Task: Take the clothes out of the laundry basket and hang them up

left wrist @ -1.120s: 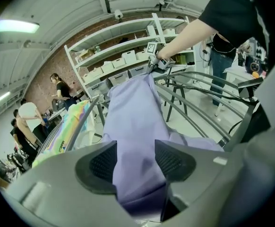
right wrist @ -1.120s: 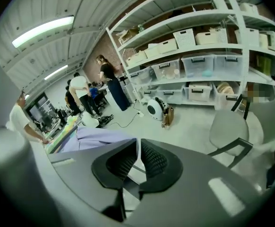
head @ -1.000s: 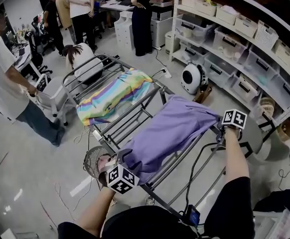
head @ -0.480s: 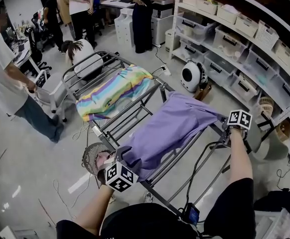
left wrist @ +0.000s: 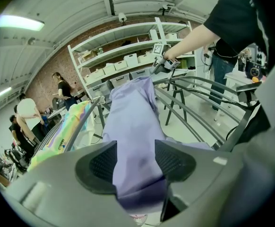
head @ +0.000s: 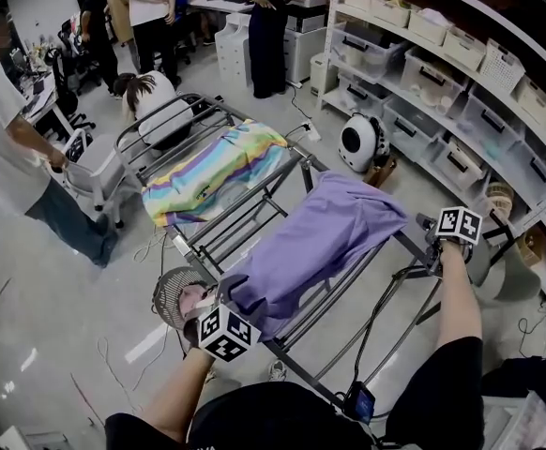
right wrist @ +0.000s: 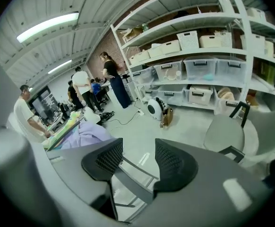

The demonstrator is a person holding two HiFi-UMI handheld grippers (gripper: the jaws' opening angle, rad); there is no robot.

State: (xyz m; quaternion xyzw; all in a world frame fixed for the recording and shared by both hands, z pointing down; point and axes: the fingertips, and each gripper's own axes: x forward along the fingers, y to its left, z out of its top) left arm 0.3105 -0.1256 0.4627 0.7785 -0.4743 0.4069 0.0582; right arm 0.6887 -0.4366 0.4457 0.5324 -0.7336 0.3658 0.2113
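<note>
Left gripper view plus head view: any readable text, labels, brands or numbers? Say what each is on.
No text can be read in any view.
Striped cloth: short dark print near its edge, too small and blurred to read.
Marker cubes: black-and-white square patterns only, no words or numbers.
Shelf bins: any labels are too small to read.

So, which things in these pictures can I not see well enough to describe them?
- The mesh basket, head view: partly behind the left gripper and the purple cloth; its contents are unclear.
- The striped cloth, left gripper view: its print is too small to read.
- The shelf boxes, head view: their walls hide what is inside.
</note>
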